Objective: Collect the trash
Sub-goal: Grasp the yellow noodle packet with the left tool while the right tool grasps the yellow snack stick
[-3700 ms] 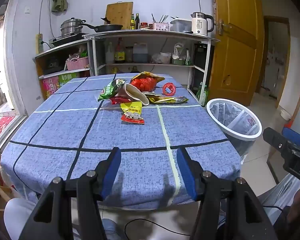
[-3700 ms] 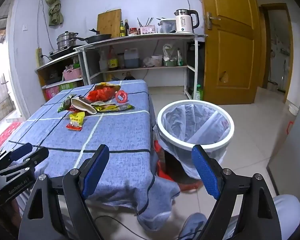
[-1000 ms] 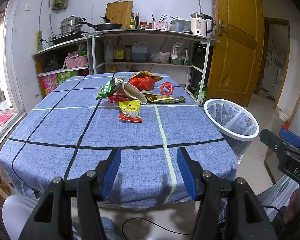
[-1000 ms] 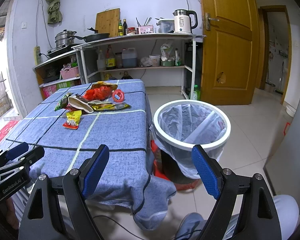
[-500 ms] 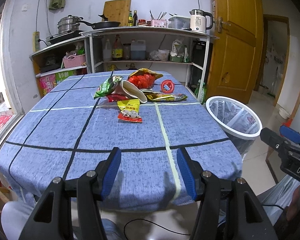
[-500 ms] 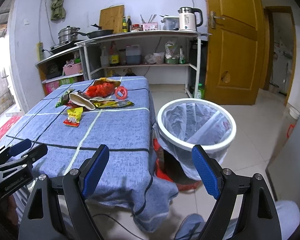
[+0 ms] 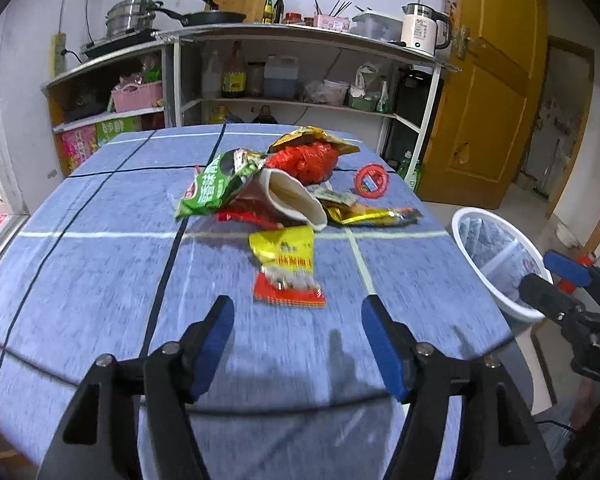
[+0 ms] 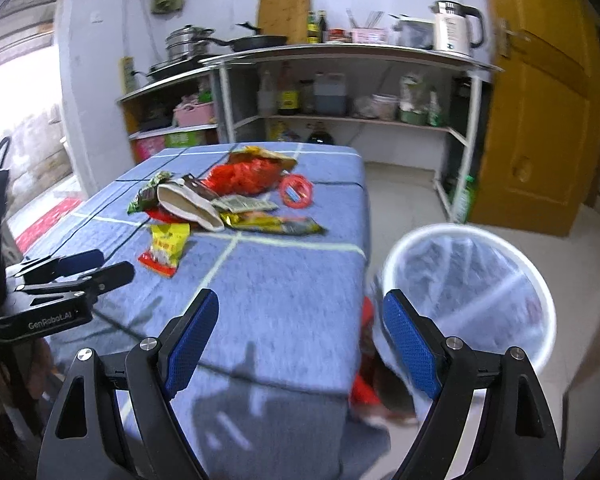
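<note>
Several snack wrappers lie on the blue table (image 7: pixel 100 264): a yellow and red packet (image 7: pixel 288 266) nearest me, a green bag (image 7: pixel 216 188), a white-lined brown bag (image 7: pixel 292 200), a red bag (image 7: pixel 304 160), a gold wrapper (image 7: pixel 372 214) and a red ring-shaped lid (image 7: pixel 372 181). My left gripper (image 7: pixel 296 320) is open and empty, just short of the yellow packet. My right gripper (image 8: pixel 300 312) is open and empty over the table's near right corner. A white bin (image 8: pixel 468 292) with a clear liner stands right of the table.
A metal shelf unit (image 7: pixel 300 64) with bottles, a pan, pots and a kettle stands behind the table. A yellow door (image 7: pixel 488 92) is at the back right. The right gripper also shows in the left wrist view (image 7: pixel 560 284).
Both grippers have moved forward over the table toward the wrappers. The yellow packet now lies just ahead of my left fingers. Both jaws stay open.
</note>
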